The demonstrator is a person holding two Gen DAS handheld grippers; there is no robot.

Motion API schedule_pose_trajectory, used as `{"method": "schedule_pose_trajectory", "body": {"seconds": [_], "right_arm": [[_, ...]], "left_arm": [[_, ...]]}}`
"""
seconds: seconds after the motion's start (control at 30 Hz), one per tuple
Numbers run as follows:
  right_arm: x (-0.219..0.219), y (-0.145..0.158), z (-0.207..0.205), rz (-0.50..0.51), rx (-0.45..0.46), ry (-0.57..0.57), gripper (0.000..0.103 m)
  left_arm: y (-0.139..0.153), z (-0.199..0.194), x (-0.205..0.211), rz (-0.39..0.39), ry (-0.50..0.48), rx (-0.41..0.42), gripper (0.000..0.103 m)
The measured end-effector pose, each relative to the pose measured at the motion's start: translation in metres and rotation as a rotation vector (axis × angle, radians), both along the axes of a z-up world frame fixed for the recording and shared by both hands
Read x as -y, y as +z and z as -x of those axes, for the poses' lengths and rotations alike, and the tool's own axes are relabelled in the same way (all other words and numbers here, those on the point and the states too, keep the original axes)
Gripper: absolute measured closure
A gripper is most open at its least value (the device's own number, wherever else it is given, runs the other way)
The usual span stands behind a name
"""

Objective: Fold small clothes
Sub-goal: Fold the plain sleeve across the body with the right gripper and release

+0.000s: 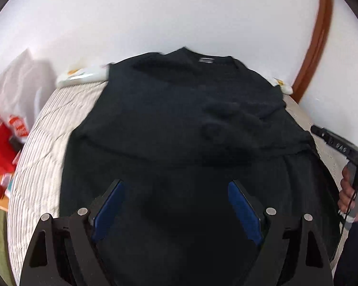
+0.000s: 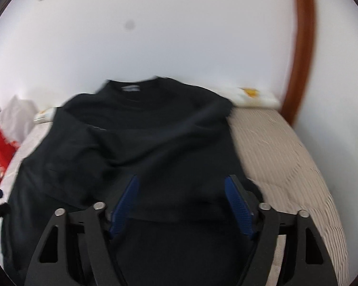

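White wall behind a striped bed (image 1: 35,157); black shirt (image 1: 179,109) spread flat on it, collar toward the wall. Left tool (image 1: 176,205) and right tool (image 2: 181,200) hover above its lower part, jaws apart, gripping nothing.

There's the bed (image 1: 35,157), covered in a pale striped quilt. A black shirt (image 1: 179,119) lies spread across it, collar toward the wall, and a white pillow (image 2: 255,97) with yellow marks sits along the far edge.
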State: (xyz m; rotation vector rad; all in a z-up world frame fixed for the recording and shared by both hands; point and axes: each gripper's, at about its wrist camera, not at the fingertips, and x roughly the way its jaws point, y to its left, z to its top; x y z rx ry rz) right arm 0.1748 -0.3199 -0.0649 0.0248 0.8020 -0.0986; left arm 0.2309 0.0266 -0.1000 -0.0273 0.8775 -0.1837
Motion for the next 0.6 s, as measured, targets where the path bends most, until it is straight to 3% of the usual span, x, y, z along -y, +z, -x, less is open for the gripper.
{"method": "schedule_pose_trajectory", "body": {"seconds": [0.03,0.07,0.1,0.3,0.6], "right_arm": [[0.007,-0.004,0.000,0.001,-0.012,-0.013,0.064],[0.015,-0.009,-0.002,0.007,-0.031,-0.023,0.083],[0.023,-0.014,-0.004,0.017,-0.047,-0.029,0.090],[0.048,-0.022,-0.014,-0.025,-0.030,-0.016,0.089],[0.041,-0.030,-0.006,-0.029,-0.048,0.007,0.083]], "left_arm": [[0.001,-0.004,0.012,-0.008,-0.010,0.003,0.016],[0.002,-0.007,0.020,-0.014,-0.018,0.007,0.016],[0.003,-0.011,0.030,-0.018,-0.026,0.012,0.016],[0.003,-0.035,0.086,-0.070,-0.066,0.050,0.016],[-0.025,-0.072,0.148,-0.236,-0.131,0.071,0.016]]}}
